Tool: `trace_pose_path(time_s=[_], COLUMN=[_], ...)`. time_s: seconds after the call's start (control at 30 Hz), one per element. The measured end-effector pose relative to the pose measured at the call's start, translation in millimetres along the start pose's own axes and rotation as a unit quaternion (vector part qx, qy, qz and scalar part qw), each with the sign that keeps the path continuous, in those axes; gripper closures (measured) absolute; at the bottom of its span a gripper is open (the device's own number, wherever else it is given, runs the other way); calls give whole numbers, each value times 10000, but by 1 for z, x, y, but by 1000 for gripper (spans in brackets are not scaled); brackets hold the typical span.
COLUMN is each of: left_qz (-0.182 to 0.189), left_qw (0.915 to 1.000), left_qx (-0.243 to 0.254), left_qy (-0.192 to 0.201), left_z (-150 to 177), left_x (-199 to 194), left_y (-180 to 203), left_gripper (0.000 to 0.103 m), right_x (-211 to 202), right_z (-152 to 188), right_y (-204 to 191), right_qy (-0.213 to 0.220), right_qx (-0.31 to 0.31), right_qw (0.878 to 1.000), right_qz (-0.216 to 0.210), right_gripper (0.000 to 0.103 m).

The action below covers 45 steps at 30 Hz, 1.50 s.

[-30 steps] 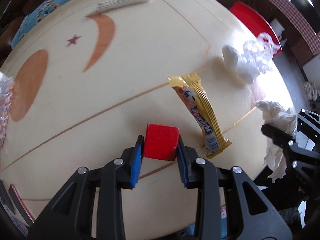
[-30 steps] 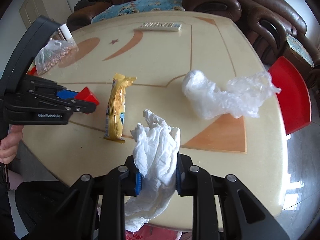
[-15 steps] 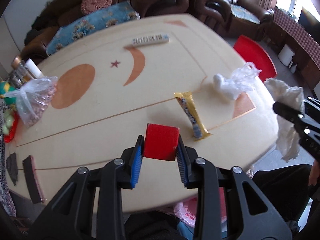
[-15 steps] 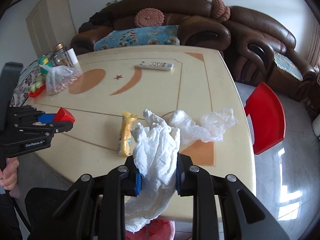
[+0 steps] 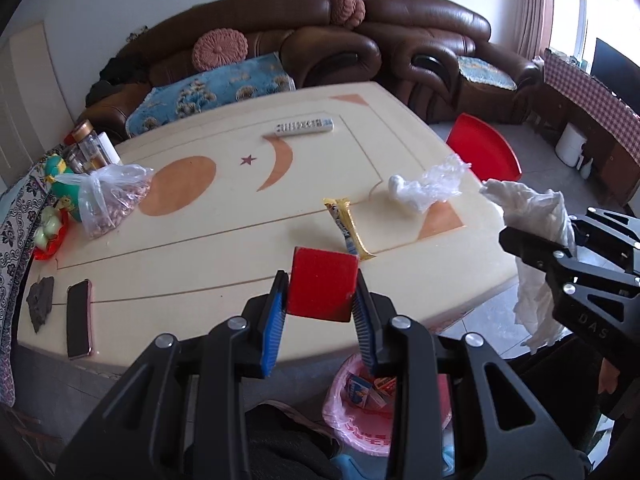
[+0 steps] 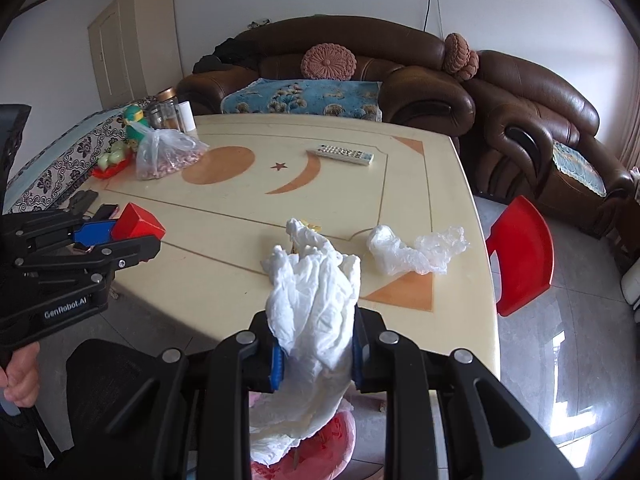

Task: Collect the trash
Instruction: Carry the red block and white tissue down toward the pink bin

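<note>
My left gripper (image 5: 321,312) is shut on a red box (image 5: 323,282) and holds it off the table's near edge; it also shows in the right wrist view (image 6: 120,236). My right gripper (image 6: 316,354) is shut on a crumpled white tissue (image 6: 316,300), also seen in the left wrist view (image 5: 532,216). A pink-lined trash bin (image 5: 356,412) with wrappers stands on the floor below both grippers. A yellow snack wrapper (image 5: 348,226) and a crumpled clear plastic bag (image 5: 424,190) lie on the cream table (image 5: 224,240).
A remote (image 5: 304,126), a bag of nuts (image 5: 112,200), jars (image 5: 86,144), a phone (image 5: 78,322) and a dark object (image 5: 40,304) are on the table. A red chair (image 5: 484,148) stands at the right. Brown sofas (image 5: 320,52) are behind.
Both grippers have pulled back and up from the table towards its near edge, carrying the red box and the tissue. The trash bin has come into view below.
</note>
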<state>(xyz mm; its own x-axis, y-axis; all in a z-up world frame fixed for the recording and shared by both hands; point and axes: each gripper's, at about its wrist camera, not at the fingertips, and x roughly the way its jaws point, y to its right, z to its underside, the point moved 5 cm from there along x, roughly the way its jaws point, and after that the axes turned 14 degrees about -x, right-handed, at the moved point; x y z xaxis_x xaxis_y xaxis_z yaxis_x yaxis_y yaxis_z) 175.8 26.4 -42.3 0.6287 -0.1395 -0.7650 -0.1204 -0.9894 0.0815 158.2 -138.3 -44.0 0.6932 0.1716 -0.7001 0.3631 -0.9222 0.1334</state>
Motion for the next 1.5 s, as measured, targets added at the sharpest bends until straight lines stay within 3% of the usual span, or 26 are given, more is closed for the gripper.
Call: trace_pose_path(time_s=[0.37,0.8,1.13,1.5], left_qz=[158,334,414,475], left_qw=[9996,9988,9986,9957], left_qx=[119,343,300,173], left_qy=[194,105,-116,-780], left_z=[34,66,91,129], left_x=[-32,-38,-26,23], left_y=[25,40,37,33], left_gripper=[71,71,71,71], right_x=[-49,-70,-62,-13], right_z=[21,49,66,103], right_y=[-19,-33,-40,-47], right_qy=[188,181,37,-466], right_qx=[-69,-7,89,256], right_qw=[9998,9998,9999,9977], right_qz=[10,-22,-126,-414], right_gripper=[79,79,79,79])
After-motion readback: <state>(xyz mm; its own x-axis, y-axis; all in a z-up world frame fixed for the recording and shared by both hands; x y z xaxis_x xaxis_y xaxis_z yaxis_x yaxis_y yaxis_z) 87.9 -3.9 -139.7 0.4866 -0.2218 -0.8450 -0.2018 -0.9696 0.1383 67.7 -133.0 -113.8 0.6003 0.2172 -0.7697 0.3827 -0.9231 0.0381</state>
